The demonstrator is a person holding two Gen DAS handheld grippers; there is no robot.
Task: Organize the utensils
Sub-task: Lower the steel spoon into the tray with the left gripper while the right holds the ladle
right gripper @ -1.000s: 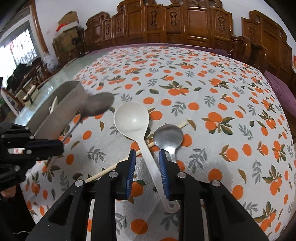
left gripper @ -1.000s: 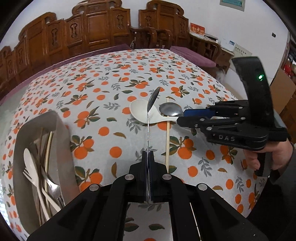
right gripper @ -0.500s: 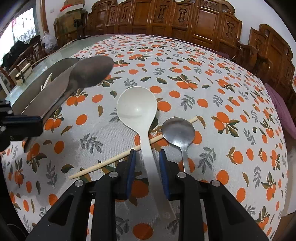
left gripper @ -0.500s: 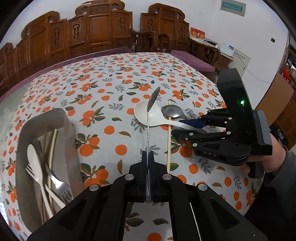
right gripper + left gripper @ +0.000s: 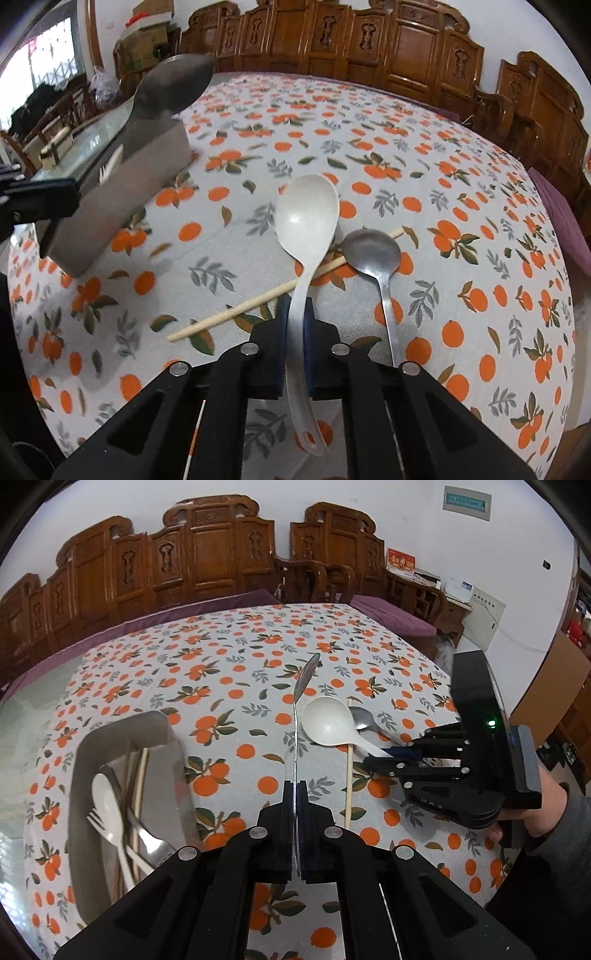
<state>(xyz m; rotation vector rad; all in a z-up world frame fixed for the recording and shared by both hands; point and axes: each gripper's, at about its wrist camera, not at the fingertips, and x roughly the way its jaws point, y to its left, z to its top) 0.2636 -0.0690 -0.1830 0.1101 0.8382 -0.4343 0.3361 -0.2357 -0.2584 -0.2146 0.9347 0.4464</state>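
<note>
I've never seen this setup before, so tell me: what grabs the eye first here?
The orange-print tablecloth fills both views. The left gripper holds a metal spoon by its handle above the table beside the grey tray of cutlery. The right gripper has just closed on the white plastic spoon, which lies across a single chopstick next to another metal spoon.

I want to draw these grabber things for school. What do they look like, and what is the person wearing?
Each gripper is matte black plastic with silver round bolts. The right gripper has blue finger pads, a small green light and raised letters on its side. The left gripper is black too. The person's sleeve is grey.
</note>
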